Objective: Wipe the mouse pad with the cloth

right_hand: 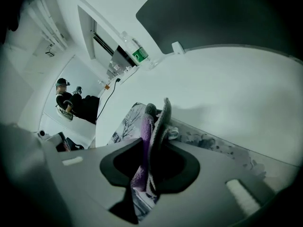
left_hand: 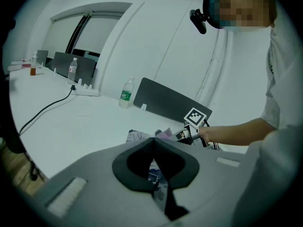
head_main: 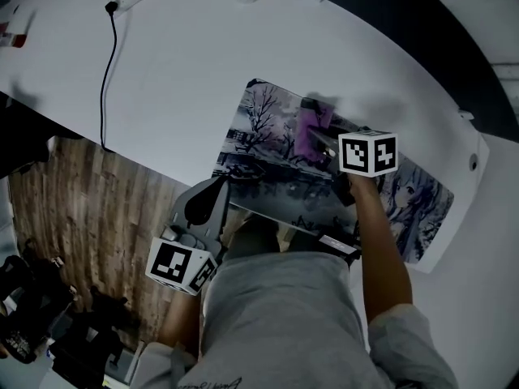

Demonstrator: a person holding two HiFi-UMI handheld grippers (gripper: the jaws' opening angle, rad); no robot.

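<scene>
Purple cloth (right_hand: 144, 126) ×1, clamped in right gripper (right_hand: 154, 144) jaws | mouse pad (head_main: 263, 132) ×1 | left gripper (left_hand: 151, 141) jaws seemingly together

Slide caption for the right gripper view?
Right gripper shut on purple cloth over the printed mouse pad on a white table.

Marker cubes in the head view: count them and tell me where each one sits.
2. One marker cube rides the left gripper, low left at the table edge. The other rides the right gripper, above the mouse pad by the purple cloth. None seems hidden.
</scene>
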